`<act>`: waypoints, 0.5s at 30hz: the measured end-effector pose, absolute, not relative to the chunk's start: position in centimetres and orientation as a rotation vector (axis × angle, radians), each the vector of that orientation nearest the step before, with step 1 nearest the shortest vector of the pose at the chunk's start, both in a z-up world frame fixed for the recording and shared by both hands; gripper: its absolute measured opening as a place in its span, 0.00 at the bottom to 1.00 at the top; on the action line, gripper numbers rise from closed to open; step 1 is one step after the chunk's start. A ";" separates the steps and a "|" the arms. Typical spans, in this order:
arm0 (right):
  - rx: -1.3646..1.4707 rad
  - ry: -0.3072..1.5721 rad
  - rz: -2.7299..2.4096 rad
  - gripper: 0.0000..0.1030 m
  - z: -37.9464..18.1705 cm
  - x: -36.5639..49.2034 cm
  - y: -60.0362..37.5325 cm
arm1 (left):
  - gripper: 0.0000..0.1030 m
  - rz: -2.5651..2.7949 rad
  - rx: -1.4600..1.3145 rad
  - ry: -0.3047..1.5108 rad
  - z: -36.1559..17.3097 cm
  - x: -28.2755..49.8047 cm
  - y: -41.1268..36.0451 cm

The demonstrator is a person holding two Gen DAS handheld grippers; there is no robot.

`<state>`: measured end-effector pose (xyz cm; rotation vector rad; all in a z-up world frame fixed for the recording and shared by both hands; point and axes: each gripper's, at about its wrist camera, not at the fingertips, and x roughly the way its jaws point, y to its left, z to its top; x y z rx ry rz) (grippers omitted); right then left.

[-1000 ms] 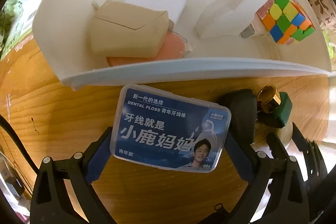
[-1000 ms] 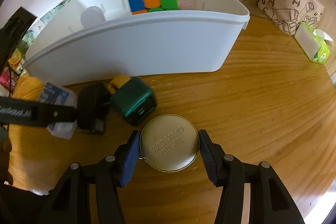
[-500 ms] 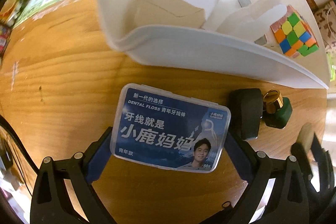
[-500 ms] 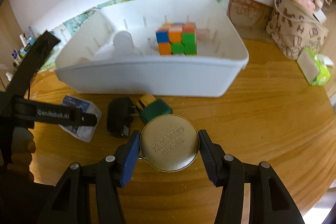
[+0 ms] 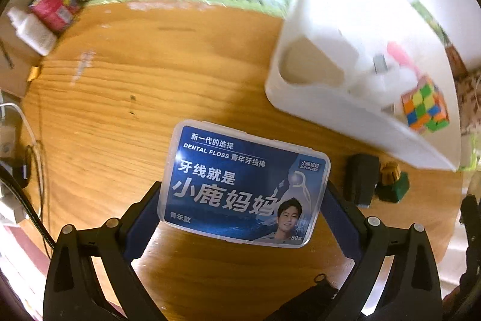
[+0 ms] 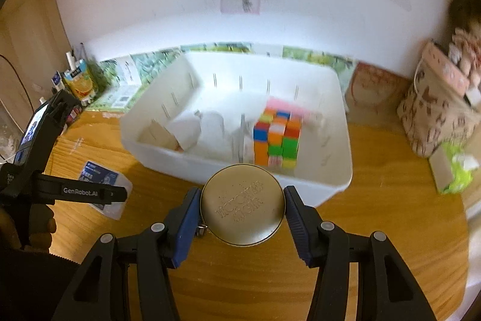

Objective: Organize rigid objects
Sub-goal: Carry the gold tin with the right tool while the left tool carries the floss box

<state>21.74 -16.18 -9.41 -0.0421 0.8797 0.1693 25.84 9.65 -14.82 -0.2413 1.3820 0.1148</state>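
Observation:
My left gripper is shut on a blue dental floss box and holds it above the wooden table, left of the white bin. My right gripper is shut on a round gold tin, held above the table in front of the white bin. The bin holds a colour cube, a tan box and white items. A black adapter and a green bottle with a gold cap lie on the table by the bin.
The left gripper with the floss box shows at the left of the right wrist view. A patterned bag and a green tissue pack stand at the right. Juice cartons and small bottles stand at the back left.
Both grippers have risen. The left one swung left and away from the bin with the floss box. The right one lifted the tin and now looks down into the bin.

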 end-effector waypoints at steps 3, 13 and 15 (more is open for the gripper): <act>-0.057 0.846 0.182 0.54 -8.3 22.2 -16.4 | 0.96 0.139 -0.246 1.335 -13.0 25.5 10.9; -0.086 0.746 0.194 0.54 -5.3 24.1 -17.8 | 0.96 0.149 -0.230 1.161 -8.7 27.9 7.7; -0.091 0.731 0.194 0.54 -4.9 24.6 -18.0 | 0.96 0.131 -0.220 1.122 -8.0 29.0 7.0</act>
